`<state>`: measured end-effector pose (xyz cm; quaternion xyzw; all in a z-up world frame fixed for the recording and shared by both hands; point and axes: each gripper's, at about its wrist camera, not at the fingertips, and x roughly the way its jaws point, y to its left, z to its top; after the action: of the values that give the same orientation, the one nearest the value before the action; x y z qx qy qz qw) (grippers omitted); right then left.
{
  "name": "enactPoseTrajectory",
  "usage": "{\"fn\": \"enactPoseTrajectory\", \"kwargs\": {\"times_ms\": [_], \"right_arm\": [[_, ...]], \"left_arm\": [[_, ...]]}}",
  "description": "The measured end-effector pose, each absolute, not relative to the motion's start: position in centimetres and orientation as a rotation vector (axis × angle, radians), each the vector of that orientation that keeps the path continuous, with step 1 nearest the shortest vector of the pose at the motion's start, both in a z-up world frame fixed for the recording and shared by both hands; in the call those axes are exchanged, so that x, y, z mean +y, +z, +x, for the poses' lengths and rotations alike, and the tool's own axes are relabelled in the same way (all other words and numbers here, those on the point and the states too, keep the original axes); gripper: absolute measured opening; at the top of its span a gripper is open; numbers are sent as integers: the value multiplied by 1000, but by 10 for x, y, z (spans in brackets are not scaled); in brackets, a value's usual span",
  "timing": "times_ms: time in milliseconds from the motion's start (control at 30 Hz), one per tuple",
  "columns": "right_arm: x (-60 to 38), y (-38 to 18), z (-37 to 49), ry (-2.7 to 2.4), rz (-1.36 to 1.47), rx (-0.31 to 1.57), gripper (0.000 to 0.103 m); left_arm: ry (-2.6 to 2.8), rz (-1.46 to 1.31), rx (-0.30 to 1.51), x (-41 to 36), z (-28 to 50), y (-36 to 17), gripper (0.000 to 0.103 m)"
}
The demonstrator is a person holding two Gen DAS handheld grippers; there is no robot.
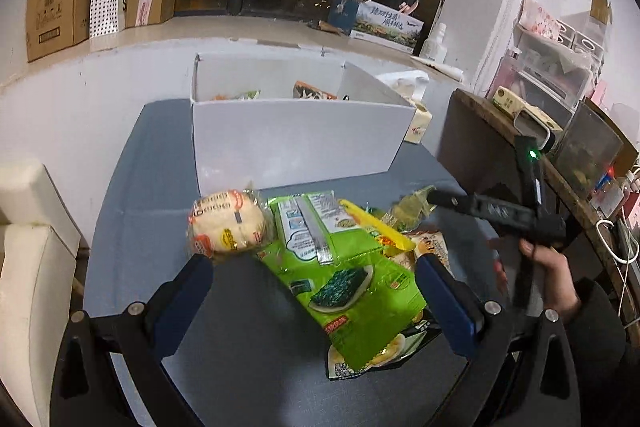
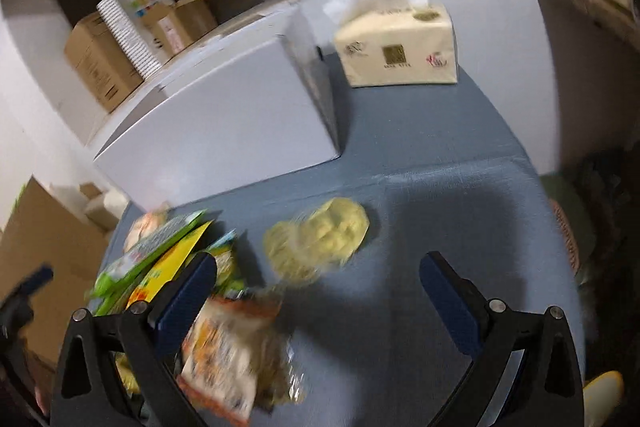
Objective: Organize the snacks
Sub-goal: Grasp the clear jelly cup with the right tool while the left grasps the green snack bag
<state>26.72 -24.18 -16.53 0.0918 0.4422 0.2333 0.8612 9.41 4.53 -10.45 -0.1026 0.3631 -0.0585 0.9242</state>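
Observation:
A pile of snacks lies on the blue-grey table. In the left wrist view, a green seaweed snack bag lies between my open left gripper's fingers, with a round wrapped bun by the left fingertip. A white box behind holds a few packets. My right gripper shows at the right of that view, near a yellow-green packet. In the blurred right wrist view, my right gripper is open and empty above a pale yellow-green packet; an orange-white bag lies by its left finger.
A tissue box stands to the right of the white box. Cardboard boxes sit on the windowsill. A dark board and cluttered shelf stand at the table's right. White cushions are at left.

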Motion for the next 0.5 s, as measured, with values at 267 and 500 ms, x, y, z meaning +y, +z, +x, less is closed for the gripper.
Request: {"fn": "enactPoseTrajectory", "kwargs": {"times_ms": [267,500], "right_arm": [[-232,-186,296,508,206,965,56],[-228,-168,282,526,133,904,49]], "left_arm": [[-98,-220,782,50,108,-114,103],[-108,-210,817,44,123,-119,103]]}}
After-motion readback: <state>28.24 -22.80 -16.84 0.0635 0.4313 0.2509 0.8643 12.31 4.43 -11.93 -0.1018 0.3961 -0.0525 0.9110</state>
